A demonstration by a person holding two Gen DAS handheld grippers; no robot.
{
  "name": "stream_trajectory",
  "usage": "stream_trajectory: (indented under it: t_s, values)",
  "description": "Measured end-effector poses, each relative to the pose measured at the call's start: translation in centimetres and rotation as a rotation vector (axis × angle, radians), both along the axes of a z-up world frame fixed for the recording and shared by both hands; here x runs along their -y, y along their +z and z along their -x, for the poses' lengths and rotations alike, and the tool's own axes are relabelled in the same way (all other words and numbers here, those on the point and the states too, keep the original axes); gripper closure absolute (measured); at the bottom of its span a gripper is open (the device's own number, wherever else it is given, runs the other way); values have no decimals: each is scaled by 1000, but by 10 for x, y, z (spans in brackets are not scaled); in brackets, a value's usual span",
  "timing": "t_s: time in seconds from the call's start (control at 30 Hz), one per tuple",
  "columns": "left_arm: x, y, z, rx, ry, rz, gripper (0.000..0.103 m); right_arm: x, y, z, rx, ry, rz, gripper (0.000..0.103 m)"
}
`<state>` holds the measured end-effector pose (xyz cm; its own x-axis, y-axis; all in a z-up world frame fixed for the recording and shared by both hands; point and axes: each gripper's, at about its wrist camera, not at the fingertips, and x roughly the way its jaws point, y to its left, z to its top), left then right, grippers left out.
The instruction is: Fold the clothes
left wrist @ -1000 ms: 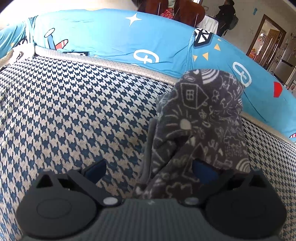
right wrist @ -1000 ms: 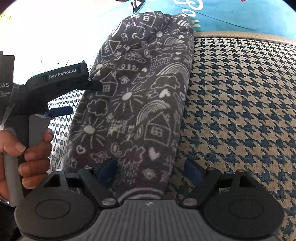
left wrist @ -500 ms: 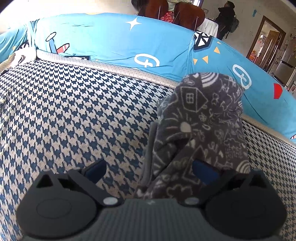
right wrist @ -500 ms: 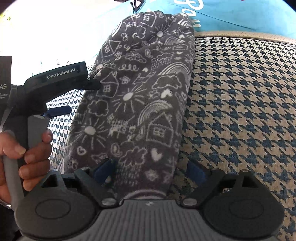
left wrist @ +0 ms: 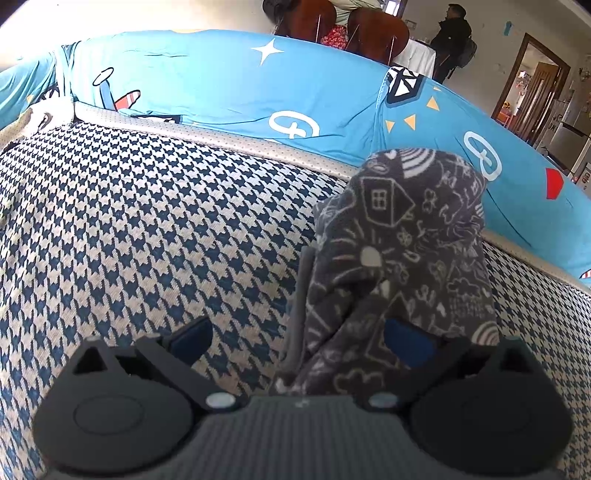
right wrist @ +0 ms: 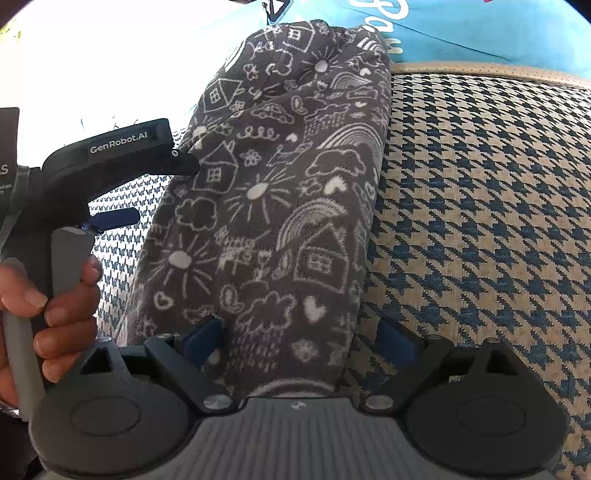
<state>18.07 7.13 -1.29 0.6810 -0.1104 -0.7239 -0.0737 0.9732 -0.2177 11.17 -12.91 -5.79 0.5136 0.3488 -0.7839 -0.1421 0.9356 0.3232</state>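
A dark grey garment [left wrist: 402, 236] printed with white houses and suns lies folded in a long strip on the houndstooth sofa seat [left wrist: 147, 229]. In the left wrist view my left gripper [left wrist: 299, 341] stands wide open, and the strip's near end bunches against its right pad. In the right wrist view the garment [right wrist: 280, 206] runs away from my right gripper [right wrist: 299, 338]. Those jaws are opening with the strip's near end between them, and the right pad stands clear of the cloth. The left gripper [right wrist: 159, 192], held by a hand [right wrist: 48, 295], reaches the strip's left edge.
A bright blue cartoon-print cover [left wrist: 221, 85] drapes the sofa back behind the seat. Beyond it are brown chairs [left wrist: 306, 18], a person standing [left wrist: 452, 40] and a doorway [left wrist: 532, 85]. Bare houndstooth seat [right wrist: 480, 206] stretches right of the garment.
My right gripper's jaws have spread a little wider around the garment's end. The left gripper and the garment have stayed where they were.
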Motion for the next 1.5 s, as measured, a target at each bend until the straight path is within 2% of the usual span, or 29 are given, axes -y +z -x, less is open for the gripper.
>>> stream_trajectory:
  t_s: [1.03, 1.5]
  values:
    - [2, 1, 2, 16, -5, -4, 0, -4, -4, 3, 16, 56, 40, 4]
    - [4, 17, 3, 106, -9, -10, 0, -6, -4, 3, 15, 60, 41, 3]
